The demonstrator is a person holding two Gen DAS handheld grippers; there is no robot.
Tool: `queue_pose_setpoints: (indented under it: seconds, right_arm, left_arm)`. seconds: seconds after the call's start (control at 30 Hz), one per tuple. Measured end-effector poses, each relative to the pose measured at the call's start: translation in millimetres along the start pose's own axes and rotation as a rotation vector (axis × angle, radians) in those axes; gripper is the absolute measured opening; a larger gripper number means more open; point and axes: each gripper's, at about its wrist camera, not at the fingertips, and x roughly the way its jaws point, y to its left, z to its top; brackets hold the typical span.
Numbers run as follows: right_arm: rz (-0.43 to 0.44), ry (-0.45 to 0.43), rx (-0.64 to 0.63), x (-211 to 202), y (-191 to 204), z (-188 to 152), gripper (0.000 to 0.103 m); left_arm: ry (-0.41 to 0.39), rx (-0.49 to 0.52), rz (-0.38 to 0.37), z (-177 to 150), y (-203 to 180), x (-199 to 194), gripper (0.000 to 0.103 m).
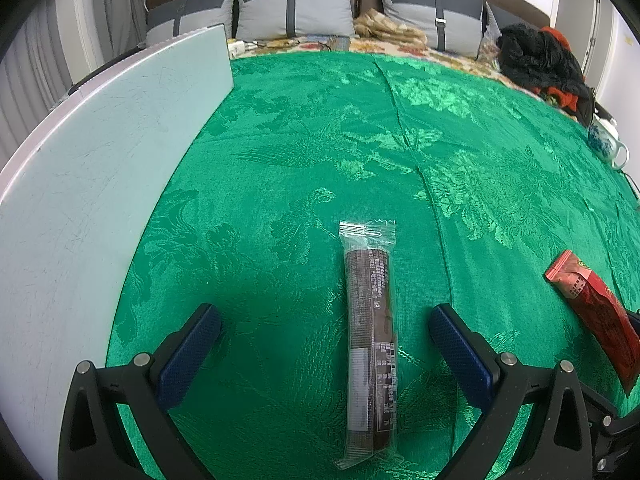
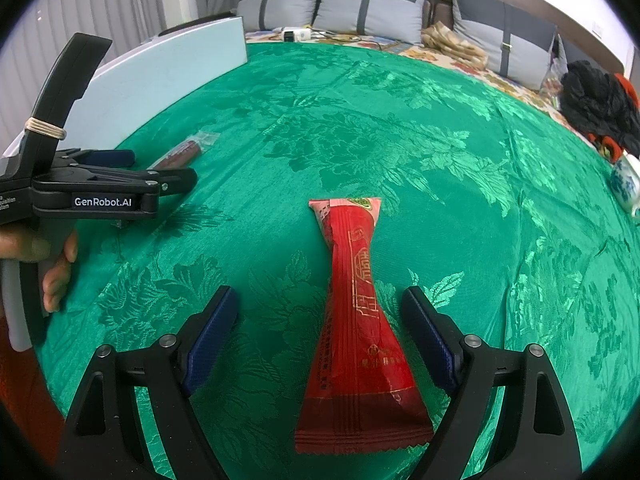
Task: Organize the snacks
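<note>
Snacks under inspection: two wrapped bars lying flat on the green cloth, neither yet lifted. Brown bar in a clear wrapper lies lengthwise between the spread fingers of the left gripper, with cloth showing on both sides of it, so no contact. Red packet lies likewise between the fingers of the right gripper, also untouched. Both tongs stand released and wide, each astride its own snack. Relative to the red packet, the brown bar sits off to the left, near the pale board that borders the cloth on that side; the left wrist view shows the two snacks well apart. A hand is seen on the left tool's handle.

Risks, as judged from this position: both wrappers are slick, thin film, and a pinch taken on the flat sealed end rather than the body could let the bar slide out. Closing too low may gather the loose cloth with the wrapper and drag it. No tray or box shows in either view, so the destination cannot be confirmed; the board is only a possible one
</note>
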Motion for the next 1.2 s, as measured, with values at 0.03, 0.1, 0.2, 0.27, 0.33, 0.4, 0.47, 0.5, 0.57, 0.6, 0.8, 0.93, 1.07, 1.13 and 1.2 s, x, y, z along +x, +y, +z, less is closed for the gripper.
queue_pose_setpoints:
  seconds: [0.03,0.1,0.2,0.27,0.33,0.4,0.47,0.5,0.57,0.6,0.8,0.93,1.07,1.13,1.2]
  right_arm:
    - [0.0,0.002,0.004,0,0,0,0.086]
    - [-0.003,0.034,0.011,0,0,2,0.088]
    - [0.007,0.221,0.007,9,3,23,0.087]
    - [0.03,0.288,0.03,12,0,36,0.085]
    - [0.055,0.3,0.07,12,-5,45,0.083]
    - [0.062,0.334,0.1,16,-9,48,0.019]
    - [0.041,0.348,0.124,13,-14,47,0.017]
    - [0.07,0.344,0.148,10,-17,46,0.016]
    - [0.09,0.328,0.182,0,-20,44,0.016]
    - [0.101,0.31,0.193,-7,-22,43,0.015]
    - [0.179,0.187,0.259,-53,-20,75,0.015]
    - [0.246,0.085,0.222,-81,12,129,0.015]
    - [0.348,-0.021,0.157,-103,76,192,0.015]
    - [0.397,-0.048,0.128,-106,108,216,0.015]
    - [0.449,-0.063,0.08,-104,151,240,0.015]
  left_arm:
    - [0.024,0.005,-0.004,2,-1,0,0.103]
    - [0.11,0.032,-0.019,8,-3,3,0.103]
    - [0.21,0.078,-0.042,14,-8,6,0.101]
    - [0.219,0.094,-0.051,16,-10,3,0.085]
    - [0.202,0.117,-0.063,16,-13,-4,0.058]
    - [0.2,0.119,-0.077,16,-12,-9,0.027]
    - [0.207,0.106,-0.081,14,-8,-11,0.018]
    - [0.206,0.083,-0.105,11,-4,-14,0.018]
    - [0.19,0.034,-0.143,8,3,-21,0.018]
    - [0.169,-0.005,-0.172,6,8,-30,0.018]
    - [0.007,-0.206,-0.351,4,46,-108,0.018]
    - [-0.087,-0.297,-0.36,18,105,-158,0.018]
    - [-0.145,-0.365,-0.23,29,185,-186,0.018]
    - [-0.142,-0.409,-0.141,29,228,-189,0.018]
    - [-0.133,-0.43,-0.074,24,254,-186,0.018]
